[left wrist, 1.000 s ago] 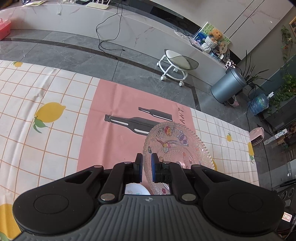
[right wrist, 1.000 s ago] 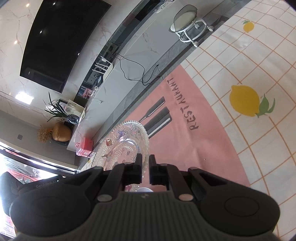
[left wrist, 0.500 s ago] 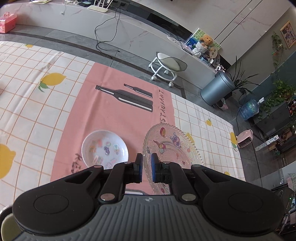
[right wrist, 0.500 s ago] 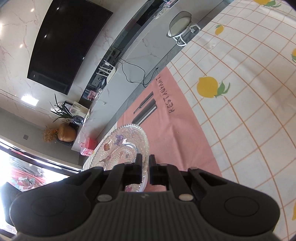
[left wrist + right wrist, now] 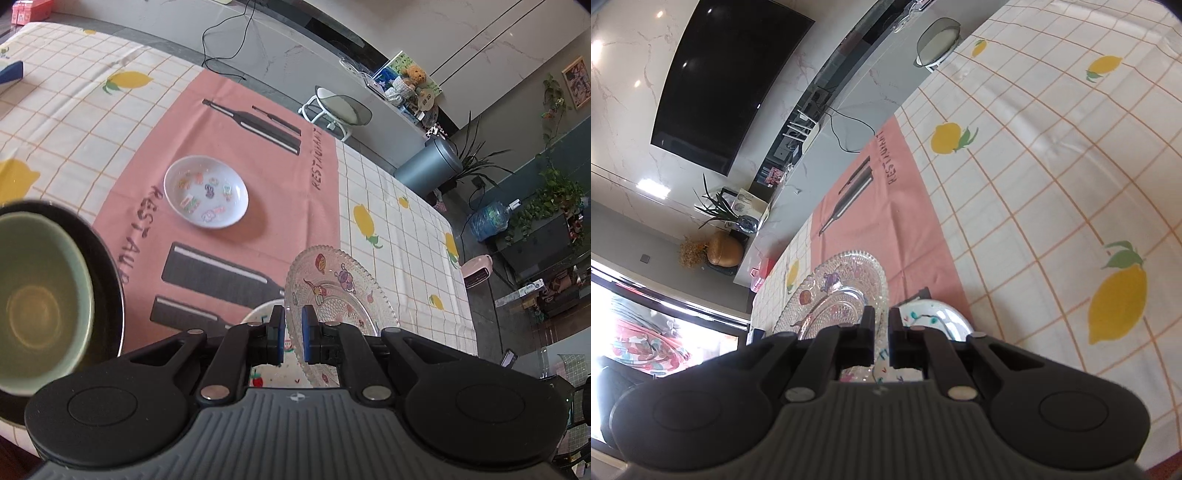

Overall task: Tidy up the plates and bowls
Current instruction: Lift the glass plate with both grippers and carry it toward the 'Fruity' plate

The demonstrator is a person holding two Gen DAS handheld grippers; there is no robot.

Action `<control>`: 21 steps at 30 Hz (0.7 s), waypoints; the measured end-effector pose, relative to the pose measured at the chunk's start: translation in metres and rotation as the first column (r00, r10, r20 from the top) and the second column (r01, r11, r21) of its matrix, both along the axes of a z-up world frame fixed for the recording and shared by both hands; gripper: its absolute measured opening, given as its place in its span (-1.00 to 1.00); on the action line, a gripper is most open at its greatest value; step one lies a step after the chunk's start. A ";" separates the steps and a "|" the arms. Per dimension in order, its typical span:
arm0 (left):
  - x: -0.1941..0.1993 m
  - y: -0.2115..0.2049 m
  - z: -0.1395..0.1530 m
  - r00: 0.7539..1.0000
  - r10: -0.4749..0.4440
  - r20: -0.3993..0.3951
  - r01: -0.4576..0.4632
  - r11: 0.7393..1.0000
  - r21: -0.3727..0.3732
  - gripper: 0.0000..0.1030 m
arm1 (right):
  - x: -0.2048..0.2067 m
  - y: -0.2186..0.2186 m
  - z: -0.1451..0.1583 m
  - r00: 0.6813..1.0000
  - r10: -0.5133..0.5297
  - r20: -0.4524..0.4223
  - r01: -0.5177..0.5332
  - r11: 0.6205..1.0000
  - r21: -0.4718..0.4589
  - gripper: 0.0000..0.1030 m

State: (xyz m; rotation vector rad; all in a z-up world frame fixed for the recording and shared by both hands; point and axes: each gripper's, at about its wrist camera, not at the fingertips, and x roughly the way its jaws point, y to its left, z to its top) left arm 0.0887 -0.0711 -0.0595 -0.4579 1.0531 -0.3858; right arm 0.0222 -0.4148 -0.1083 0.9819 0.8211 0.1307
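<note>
Both grippers, left [image 5: 293, 334] and right [image 5: 881, 334], are pinched on opposite rims of my glass plate [image 5: 334, 295]. It hangs tilted over the white plate [image 5: 932, 317], near the tablecloth's [image 5: 388, 206] near edge, directly below.

Lemon tablecloth [image 5: 399, 206] (stool [image 5: 341, 110] beyond)

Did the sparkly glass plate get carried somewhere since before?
Yes. The glass plate, gripped by both grippers, came back toward the camera's side of the pink tablecloth panel, whose printed bottles now lie farther away.

A clear patterned glass plate [image 5: 340, 291] is held tilted above a white plate [image 5: 264, 365].
</note>
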 end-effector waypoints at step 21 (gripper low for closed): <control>-0.033 0.011 -0.056 0.999 0.020 -0.042 -0.020 1.000 0.001 -0.82 | -0.035 0.013 -0.045 0.995 0.010 -0.096 -0.014 0.999 -0.047 -0.92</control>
